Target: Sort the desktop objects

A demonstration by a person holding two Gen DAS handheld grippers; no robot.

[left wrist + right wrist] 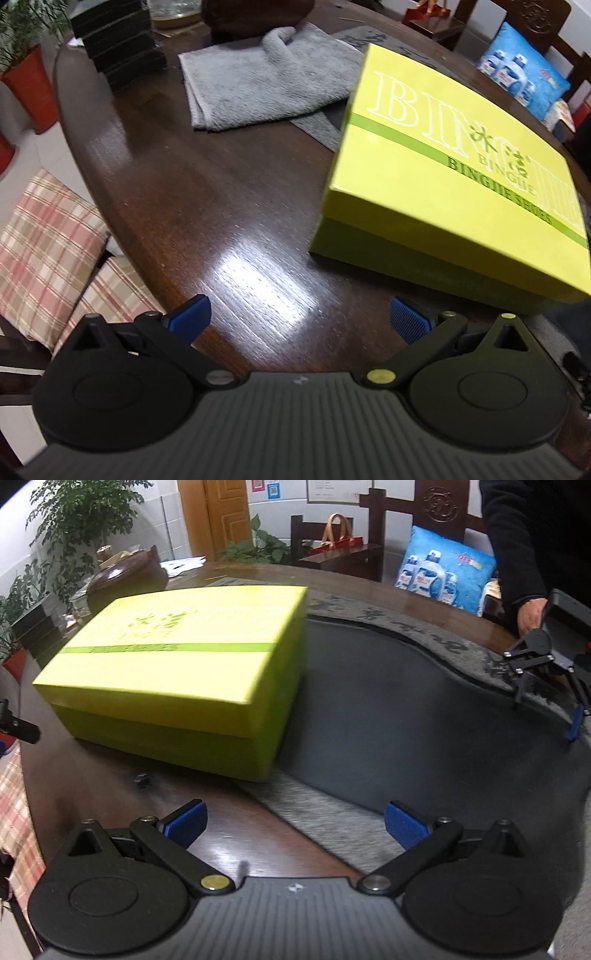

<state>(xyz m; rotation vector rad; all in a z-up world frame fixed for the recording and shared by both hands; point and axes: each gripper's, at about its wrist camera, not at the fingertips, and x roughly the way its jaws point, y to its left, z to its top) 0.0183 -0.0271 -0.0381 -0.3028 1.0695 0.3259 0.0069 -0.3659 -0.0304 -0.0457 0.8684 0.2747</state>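
Through the left wrist camera I see my left gripper [299, 319] spread wide and empty above the dark wooden table [221, 206]. The yellow box [454, 177] lies closed just ahead to the right, a grey towel [258, 81] beyond it.

Through the right wrist camera, my right gripper [295, 821] is likewise released, with the box ahead-left, partly on a grey mat [406, 709].
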